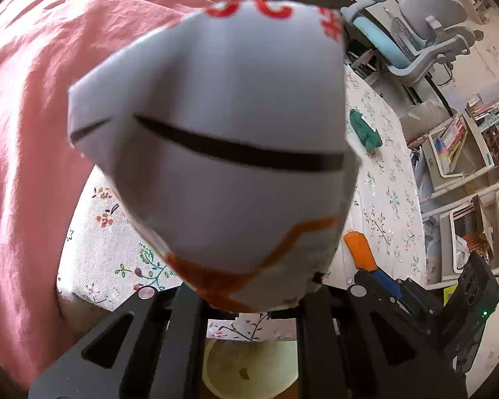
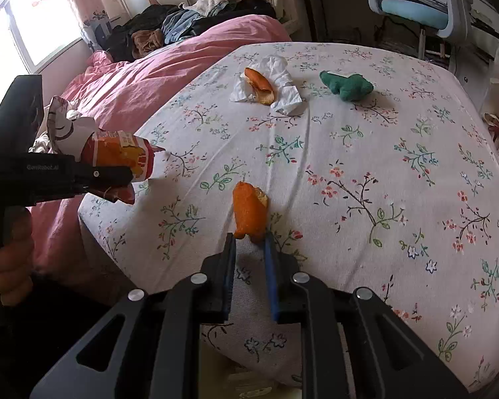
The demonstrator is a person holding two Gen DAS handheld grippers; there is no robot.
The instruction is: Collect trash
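At the far left of the right wrist view we see a person's hand (image 2: 6, 259) on a black handle, one hand in all. Just right of it our left tongs (image 2: 129, 179) are clamped on one crumpled red, orange and white snack wrapper (image 2: 116, 153), which hangs above the edge of the bed where the pink quilt (image 2: 169, 63) meets the floral sheet. In the left wrist view that same wrapper (image 1: 216, 153) fills nearly the whole frame, its grey-white inner side toward the lens, pinched at its lower end in the left tongs (image 1: 249, 302).

Moving right, our right tongs (image 2: 249, 237) are nearly closed on one curled piece of orange peel (image 2: 249, 211), gripping its lower end; whether the peel touches the white flower-printed bedsheet (image 2: 399, 173) we cannot tell. From the left wrist view this peel (image 1: 359, 249) shows as an orange block at the right tongs' tip.

Farther back lies one crumpled white tissue (image 2: 282, 83) with a second piece of orange peel (image 2: 259, 86) resting on it. That makes two peels, one tissue and one wrapper.

Right of the tissue, apart from it, sits one small dark green plush toy (image 2: 346, 84) on the sheet. Beyond the bed's far right corner stands one light blue and grey desk chair (image 2: 412, 0).

Below the left tongs we see one pale yellow round container (image 1: 249, 369).
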